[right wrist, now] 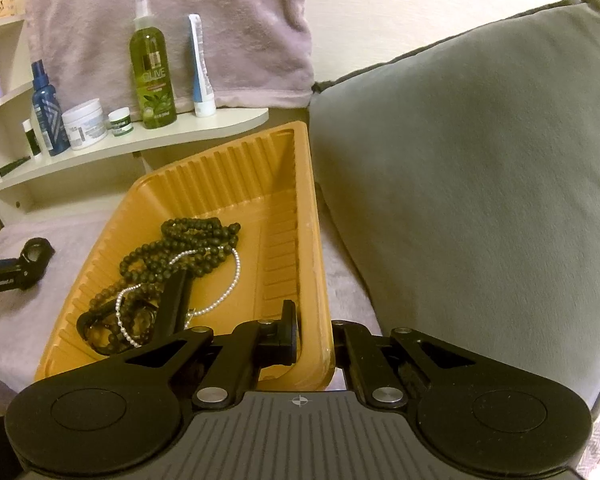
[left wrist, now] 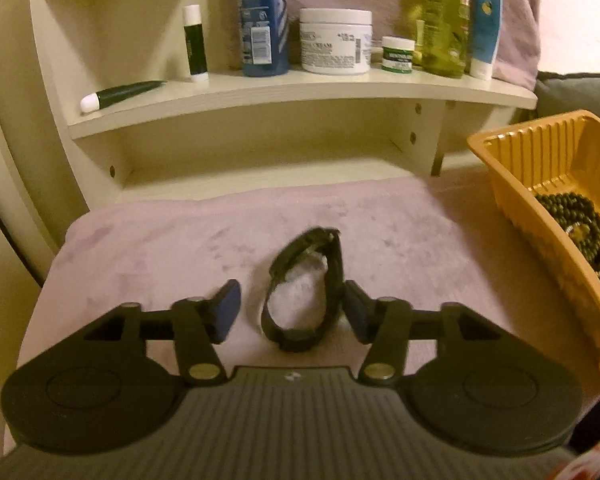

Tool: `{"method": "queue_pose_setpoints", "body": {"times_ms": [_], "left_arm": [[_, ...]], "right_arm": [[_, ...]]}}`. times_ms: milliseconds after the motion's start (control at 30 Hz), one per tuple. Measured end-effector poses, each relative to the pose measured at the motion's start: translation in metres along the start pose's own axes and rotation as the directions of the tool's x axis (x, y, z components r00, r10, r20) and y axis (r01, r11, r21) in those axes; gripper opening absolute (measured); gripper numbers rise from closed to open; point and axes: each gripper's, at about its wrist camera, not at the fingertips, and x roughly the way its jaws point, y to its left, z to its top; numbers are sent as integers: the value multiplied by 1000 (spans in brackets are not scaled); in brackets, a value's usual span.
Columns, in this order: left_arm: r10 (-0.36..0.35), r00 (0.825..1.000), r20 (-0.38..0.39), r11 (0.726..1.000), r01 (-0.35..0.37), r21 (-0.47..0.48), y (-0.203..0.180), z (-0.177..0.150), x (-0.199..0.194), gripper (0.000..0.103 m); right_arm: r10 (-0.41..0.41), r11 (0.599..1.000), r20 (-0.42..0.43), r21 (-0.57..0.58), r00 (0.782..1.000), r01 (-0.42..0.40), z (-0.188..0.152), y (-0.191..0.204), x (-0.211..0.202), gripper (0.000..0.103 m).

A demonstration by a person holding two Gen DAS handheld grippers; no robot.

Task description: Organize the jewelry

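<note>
We have the black looped wristwatch (left wrist: 306,288) lying on the pale pink plush cloth (left wrist: 160,248), near its middle, between the spread pads of the left gripper (left wrist: 292,312) — the right-hand pad seems to touch the strap. We should centre, then close gently. Our right gripper (right wrist: 316,340) is clamped on the near rim of the ribbed orange plastic tray (right wrist: 236,168) — hold it steady.

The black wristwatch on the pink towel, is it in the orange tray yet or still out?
Out. The black wristwatch lies on the pink towel, left of the orange ribbed plastic tray.
</note>
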Motion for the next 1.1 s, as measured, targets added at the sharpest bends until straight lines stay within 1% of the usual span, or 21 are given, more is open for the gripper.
{"method": "queue_pose_setpoints", "body": {"times_ms": [167, 233, 300, 400, 800, 1100], "left_arm": [[1, 1000, -5, 1000, -1, -4, -1, 8, 12, 54], [6, 1000, -13, 1000, -6, 0, -2, 10, 16, 50], [2, 1000, -20, 1000, -2, 9, -3, 10, 18, 30], [3, 1000, -20, 1000, -3, 23, -4, 10, 17, 27], [4, 1000, -28, 1000, -3, 16, 0, 11, 7, 26], [-4, 1000, -7, 1000, 4, 9, -2, 16, -11, 26]], "right_arm": [[-3, 1000, -4, 1, 1000, 3, 0, 0, 1, 4], [-5, 1000, -6, 1, 1000, 5, 1, 0, 2, 4], [-6, 1000, -7, 1, 1000, 6, 1, 0, 2, 4], [-8, 1000, -5, 1, 1000, 8, 2, 0, 3, 4], [-12, 1000, -6, 0, 1000, 12, 1, 0, 5, 4], [-9, 1000, -2, 3, 1000, 9, 1, -1, 6, 4]]}}
